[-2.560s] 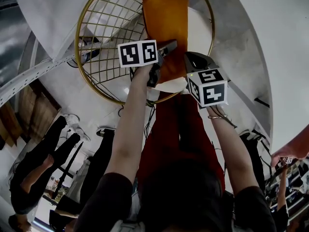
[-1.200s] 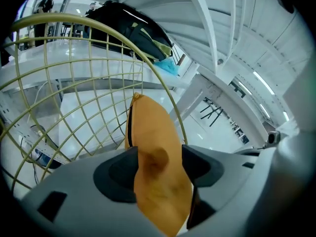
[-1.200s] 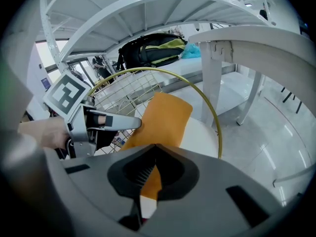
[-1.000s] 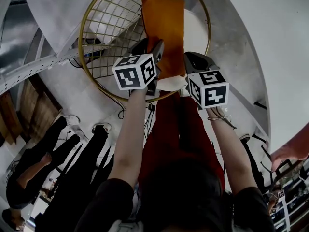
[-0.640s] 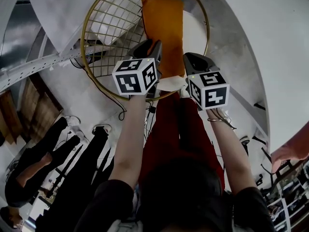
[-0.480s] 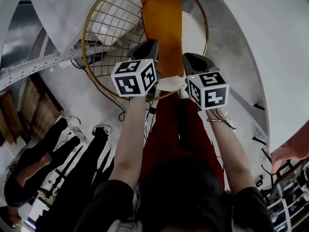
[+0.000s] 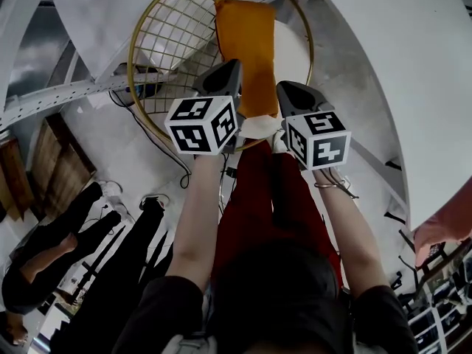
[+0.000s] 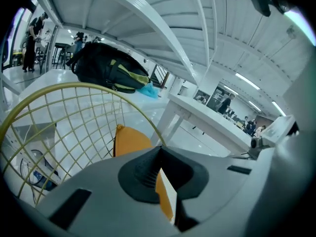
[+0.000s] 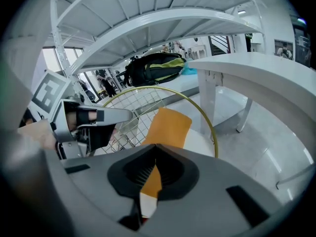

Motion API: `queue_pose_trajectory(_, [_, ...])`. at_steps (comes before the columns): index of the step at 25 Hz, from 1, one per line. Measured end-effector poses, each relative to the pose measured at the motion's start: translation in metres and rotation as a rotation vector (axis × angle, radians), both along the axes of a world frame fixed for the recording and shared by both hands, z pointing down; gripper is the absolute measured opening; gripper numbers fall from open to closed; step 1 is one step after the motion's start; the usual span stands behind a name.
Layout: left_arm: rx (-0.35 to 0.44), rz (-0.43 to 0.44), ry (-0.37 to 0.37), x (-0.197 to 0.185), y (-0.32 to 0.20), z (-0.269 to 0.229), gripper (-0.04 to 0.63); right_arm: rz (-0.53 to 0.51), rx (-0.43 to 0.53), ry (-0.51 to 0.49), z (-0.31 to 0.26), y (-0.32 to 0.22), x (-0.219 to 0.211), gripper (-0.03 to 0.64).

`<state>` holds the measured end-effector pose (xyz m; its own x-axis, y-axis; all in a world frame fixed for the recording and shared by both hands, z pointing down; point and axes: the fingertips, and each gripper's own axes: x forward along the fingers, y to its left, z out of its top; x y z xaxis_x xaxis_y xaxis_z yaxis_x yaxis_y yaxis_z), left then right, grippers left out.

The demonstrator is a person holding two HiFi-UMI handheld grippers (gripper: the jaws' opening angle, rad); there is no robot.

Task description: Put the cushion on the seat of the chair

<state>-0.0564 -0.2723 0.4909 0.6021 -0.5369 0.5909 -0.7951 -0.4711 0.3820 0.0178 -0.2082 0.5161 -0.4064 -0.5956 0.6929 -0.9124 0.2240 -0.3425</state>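
An orange cushion (image 7: 247, 43) with a white label hangs lengthwise over the round gold wire chair (image 7: 136, 87) and its white seat (image 7: 293, 50). My left gripper (image 7: 234, 71) is shut on the cushion's near left edge, and my right gripper (image 7: 284, 94) is shut on its near right edge. In the left gripper view the left gripper (image 8: 163, 181) pinches the cushion's (image 8: 129, 139) edge in front of the wire back (image 8: 64, 127). The right gripper view has the right gripper (image 9: 150, 181) clamped on the cushion (image 9: 168, 127), with the left gripper's body beside it on the left.
A white table (image 9: 247, 65) stands behind the chair with a black backpack (image 9: 155, 65) on it. White metal beams (image 7: 66, 98) run past the chair's left. Standing people (image 7: 51, 249) are at lower left. The holder's red trousers (image 7: 265, 198) are below the grippers.
The left gripper's jaws have shut on the cushion's near left edge. Both grippers have risen slightly with the cushion's near end.
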Motion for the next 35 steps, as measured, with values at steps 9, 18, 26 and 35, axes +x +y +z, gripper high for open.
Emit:
queue_pose_trajectory(9, [0.094, 0.018, 0.038, 0.011, 0.015, -0.040, 0.009, 0.030, 0.107, -0.051, -0.042, -0.001, 0.006, 0.018])
queue_pose_trajectory(18, [0.208, 0.033, 0.024, 0.020, 0.029, -0.081, 0.009, 0.044, 0.273, -0.086, -0.101, -0.004, 0.013, 0.018])
queue_pose_trajectory(26, [0.279, 0.011, 0.013, 0.020, 0.044, -0.123, 0.009, 0.042, 0.426, -0.091, -0.160, 0.005, 0.025, 0.018])
queue_pose_trajectory(35, [0.365, -0.014, 0.035, 0.025, 0.060, -0.170, 0.009, 0.049, 0.546, -0.035, -0.215, 0.016, 0.049, 0.017])
